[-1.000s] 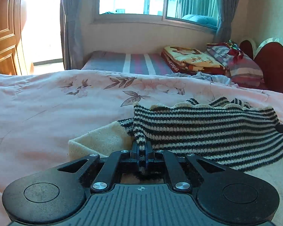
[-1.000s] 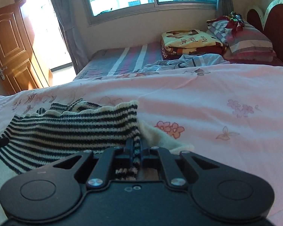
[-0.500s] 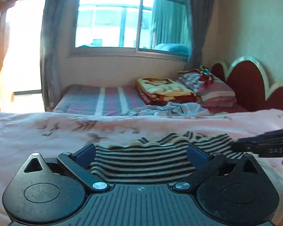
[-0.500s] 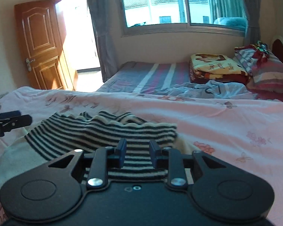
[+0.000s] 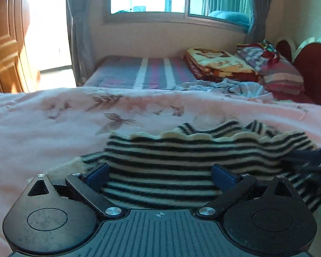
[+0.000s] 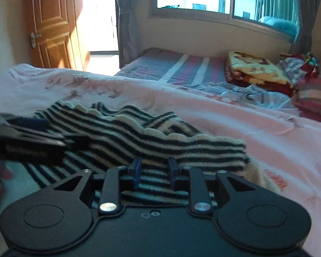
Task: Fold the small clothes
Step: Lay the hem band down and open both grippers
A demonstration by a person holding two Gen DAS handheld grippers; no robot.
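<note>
Striped sweater (image 5: 182,167) lies folded over once on pink bedspread (image 5: 53,132) at frame bottom-center, w/ left gripper (image 5: 160,173) wide open and right gripper (image 6: 154,169) part-open, both empty; further folds likely remain.

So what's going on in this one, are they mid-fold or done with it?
A person with a gripper in each hand is folding a striped knit top on a pink bedspread. The left gripper has just opened its jaws wide and the right gripper has opened part way; neither is pinching the fabric now. The top lies folded over on itself, its scalloped hem uppermost, with both grippers just above its near edge.
</note>
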